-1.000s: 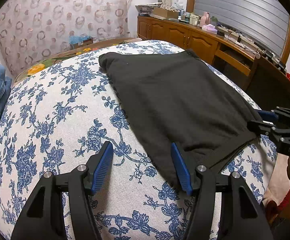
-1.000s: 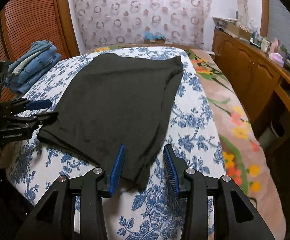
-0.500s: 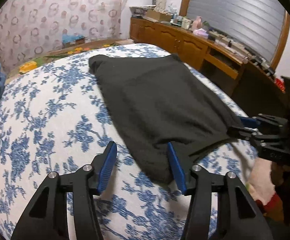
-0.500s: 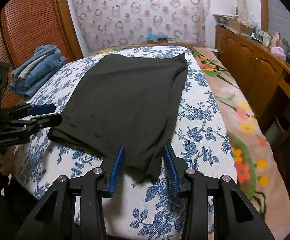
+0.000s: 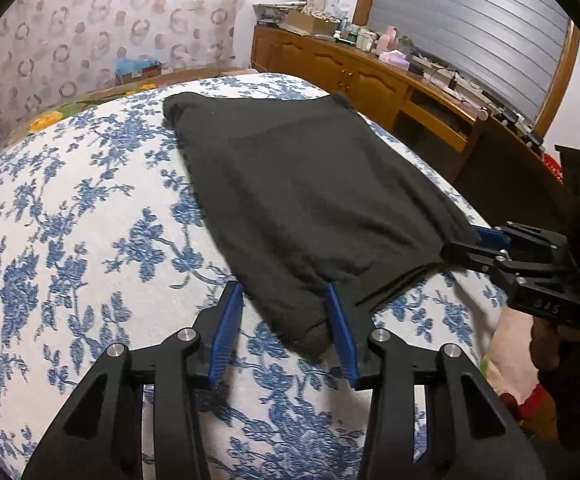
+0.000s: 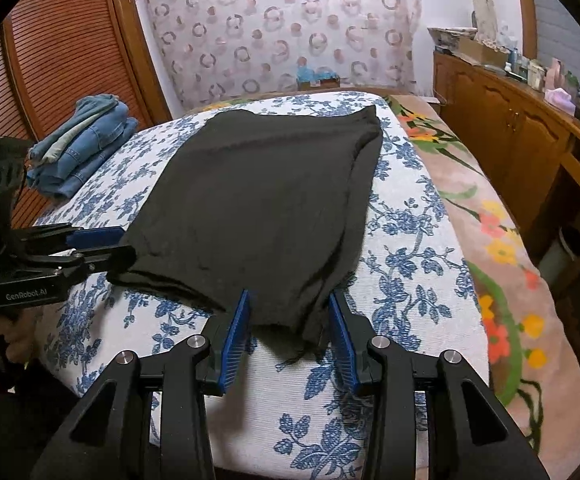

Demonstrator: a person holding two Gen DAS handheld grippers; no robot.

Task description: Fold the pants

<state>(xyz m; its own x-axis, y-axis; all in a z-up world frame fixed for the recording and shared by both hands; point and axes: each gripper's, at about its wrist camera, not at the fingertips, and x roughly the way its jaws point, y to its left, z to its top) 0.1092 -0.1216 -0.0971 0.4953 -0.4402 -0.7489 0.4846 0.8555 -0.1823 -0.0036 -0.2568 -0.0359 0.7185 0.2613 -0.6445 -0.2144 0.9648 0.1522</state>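
Black pants [image 5: 310, 192] lie flat and folded on the blue-flowered bed sheet [image 5: 69, 240]. My left gripper [image 5: 282, 292] straddles their near left corner, and its jaws are closing. The right pad touches the cloth; the left pad stands clear of it. In the right wrist view the pants [image 6: 261, 192] reach toward the far end of the bed. My right gripper [image 6: 288, 296] has the near right corner between its blue pads, jaws closing slightly, the cloth still lying slack on the sheet. Each gripper shows in the other's view: the right gripper [image 5: 466, 246] and the left gripper [image 6: 117, 246], both at the pants' near hem.
A stack of folded jeans [image 6: 81, 140] sits at the bed's left edge by a louvered wooden door [image 6: 61, 40]. A flowered blanket [image 6: 490, 260] covers the bed's right side. A wooden cabinet [image 6: 502, 128] with clutter on top runs along the right wall.
My left jaws have narrowed and now hold the pants' corner between them, where before only the right finger reached the cloth. The right gripper has barely shifted.
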